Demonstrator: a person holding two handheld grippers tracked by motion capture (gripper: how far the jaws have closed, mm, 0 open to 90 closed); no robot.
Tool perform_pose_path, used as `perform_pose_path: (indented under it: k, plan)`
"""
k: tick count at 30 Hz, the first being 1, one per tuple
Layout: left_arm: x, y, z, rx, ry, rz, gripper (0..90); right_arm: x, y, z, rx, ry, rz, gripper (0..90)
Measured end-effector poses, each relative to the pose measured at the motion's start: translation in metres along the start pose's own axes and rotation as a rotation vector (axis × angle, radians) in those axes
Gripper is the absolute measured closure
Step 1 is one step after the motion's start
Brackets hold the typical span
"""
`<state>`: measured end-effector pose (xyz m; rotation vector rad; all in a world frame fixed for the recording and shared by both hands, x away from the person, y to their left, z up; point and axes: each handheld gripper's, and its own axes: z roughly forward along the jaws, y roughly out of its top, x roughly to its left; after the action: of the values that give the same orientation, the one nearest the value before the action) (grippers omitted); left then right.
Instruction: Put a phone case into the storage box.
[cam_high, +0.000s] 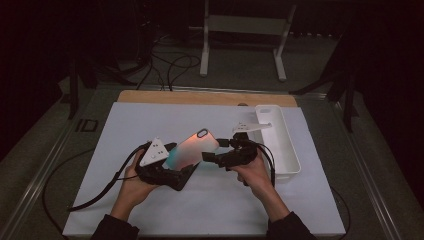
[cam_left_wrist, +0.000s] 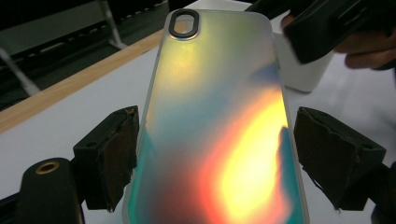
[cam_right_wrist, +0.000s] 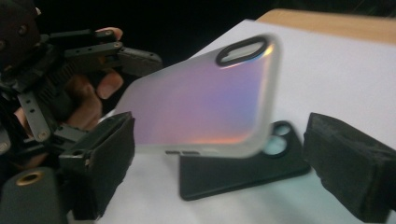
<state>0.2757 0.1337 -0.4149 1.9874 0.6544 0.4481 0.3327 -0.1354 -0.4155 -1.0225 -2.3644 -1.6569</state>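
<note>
High view, frame centre: left gripper (cam_high: 175, 165) clamps iridescent phone case (cam_high: 192, 150) by long edges; right gripper (cam_high: 210, 159) jaws wide, just beside case; black phone (cam_right_wrist: 243, 170) lies lower centre of right gripper view.

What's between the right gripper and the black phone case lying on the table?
The iridescent case, held by the left gripper, sits between them; the right gripper view shows it.

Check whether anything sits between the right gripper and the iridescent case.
Nothing visible does. The case, held in the left gripper, lies straight ahead of the right gripper, whose jaws are open. The black phone lies on the table below it, not in the path.
</note>
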Motion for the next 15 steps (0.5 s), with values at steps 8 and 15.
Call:
perform_pose_path:
  k: [8, 15]
  plan:
    - [-0.004, -0.003, 0.01, 0.012, -0.017, 0.004, 17.1, 0.005, 0.001, 0.007, 0.045, -0.043, 0.03, 36.4]
    - [-0.007, -0.006, 0.016, 0.038, -0.011, 0.005, 17.2, 0.008, 0.005, 0.004, 0.026, -0.041, 0.05, 56.3]
